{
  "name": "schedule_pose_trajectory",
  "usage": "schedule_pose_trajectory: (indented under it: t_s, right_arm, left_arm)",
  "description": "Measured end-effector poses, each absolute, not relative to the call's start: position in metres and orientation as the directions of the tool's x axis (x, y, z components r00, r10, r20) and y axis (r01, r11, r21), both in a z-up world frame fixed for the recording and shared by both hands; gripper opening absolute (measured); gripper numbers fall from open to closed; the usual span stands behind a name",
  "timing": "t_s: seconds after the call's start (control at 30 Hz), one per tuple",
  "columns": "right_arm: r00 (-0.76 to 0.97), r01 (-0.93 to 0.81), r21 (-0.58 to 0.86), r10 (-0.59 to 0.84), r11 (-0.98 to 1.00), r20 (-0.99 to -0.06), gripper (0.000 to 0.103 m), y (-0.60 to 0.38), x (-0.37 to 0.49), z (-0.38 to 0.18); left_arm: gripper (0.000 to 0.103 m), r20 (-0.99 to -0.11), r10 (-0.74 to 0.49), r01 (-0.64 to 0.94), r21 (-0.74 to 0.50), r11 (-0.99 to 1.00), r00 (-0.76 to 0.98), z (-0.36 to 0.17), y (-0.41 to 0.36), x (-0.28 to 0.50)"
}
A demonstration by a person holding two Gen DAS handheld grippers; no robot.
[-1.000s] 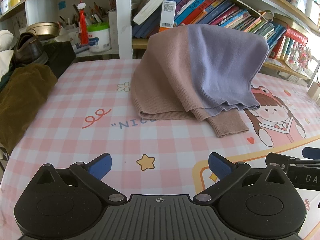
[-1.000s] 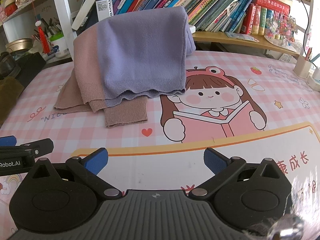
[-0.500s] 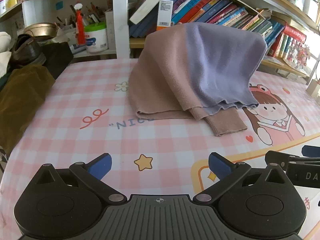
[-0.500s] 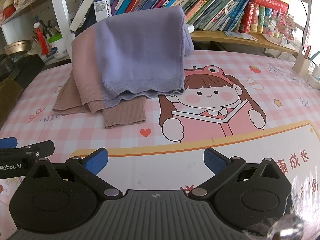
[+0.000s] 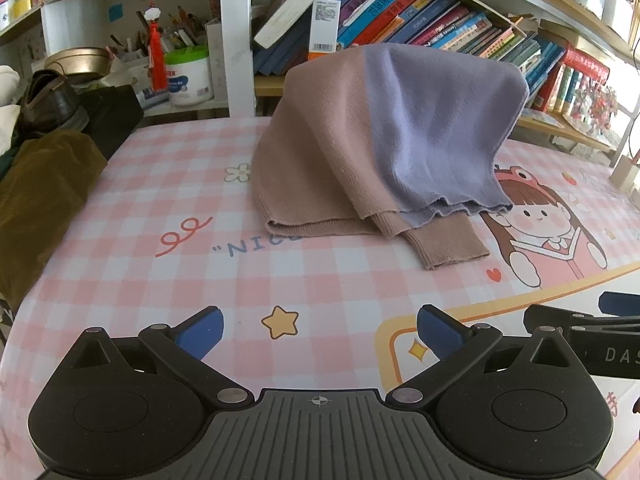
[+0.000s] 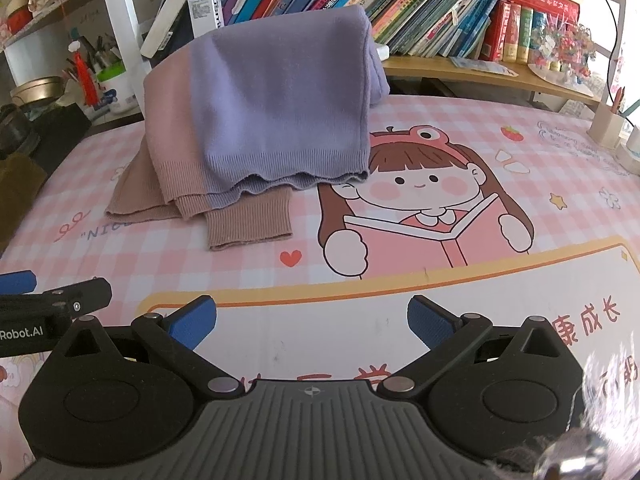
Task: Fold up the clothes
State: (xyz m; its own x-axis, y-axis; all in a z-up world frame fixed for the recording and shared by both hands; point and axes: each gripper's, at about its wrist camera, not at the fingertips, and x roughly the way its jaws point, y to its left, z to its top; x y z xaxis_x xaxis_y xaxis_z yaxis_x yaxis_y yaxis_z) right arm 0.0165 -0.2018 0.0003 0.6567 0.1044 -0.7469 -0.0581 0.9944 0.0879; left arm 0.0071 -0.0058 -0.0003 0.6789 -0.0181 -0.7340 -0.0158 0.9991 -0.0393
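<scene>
Both grippers, left (image 5: pixel 318 330) and right (image 6: pixel 311 320), fingers wide and empty, face the sweater (image 5: pixel 384 140) ahead (heaped, part-folded), ready to grasp.

Bright daylight, seemingly from the right; fisheye-bent edges, glare smear lower right.

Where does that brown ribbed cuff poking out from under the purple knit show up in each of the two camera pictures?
Left wrist view: the brown ribbed cuff lies right of centre, below the purple knit.
Right wrist view: the cuff lies left of centre, under the purple hem.
Shared landmark: the small red heart printed on the tablecloth, just right of the cuff.
</scene>
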Motion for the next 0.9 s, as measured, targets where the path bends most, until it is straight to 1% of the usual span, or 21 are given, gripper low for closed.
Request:
schedule_pose_trajectory:
  t_s: [0.23,0.5,0.6,0.77,0.9]
  right_arm:
    - [0.652,-0.091,0.103,0.137,0.991,-0.746,0.103,-0.206,0.017,-0.001]
    - [0.639,-0.156,0.126,0.198,0.980,-0.744,0.103,-0.222,0.019,0.000]
    - [0.633,-0.189,0.132,0.223,0.973,-0.741,0.103,-0.233,0.020,0.002]
    - [0.618,-0.235,0.135,0.255,0.963,-0.744,0.103,-0.260,0.023,0.005]
    - [0.605,-0.274,0.146,0.288,0.951,-0.742,0.103,-0.285,0.026,0.006]
  left_arm:
    - [0.103,-0.737,0.002,-0.032,-0.026,0.999,0.676,0.001,-0.012,0.003]
    - [0.103,-0.729,0.048,-0.085,-0.015,0.996,0.683,0.008,-0.031,-0.007]
    - [0.103,-0.726,0.067,-0.113,-0.015,0.993,0.685,0.012,-0.044,-0.010]
    - [0.103,-0.724,0.065,-0.133,-0.037,0.990,0.687,0.014,-0.071,-0.014]
    - [0.103,-0.713,0.096,-0.173,-0.036,0.984,0.695,0.016,-0.094,-0.015]
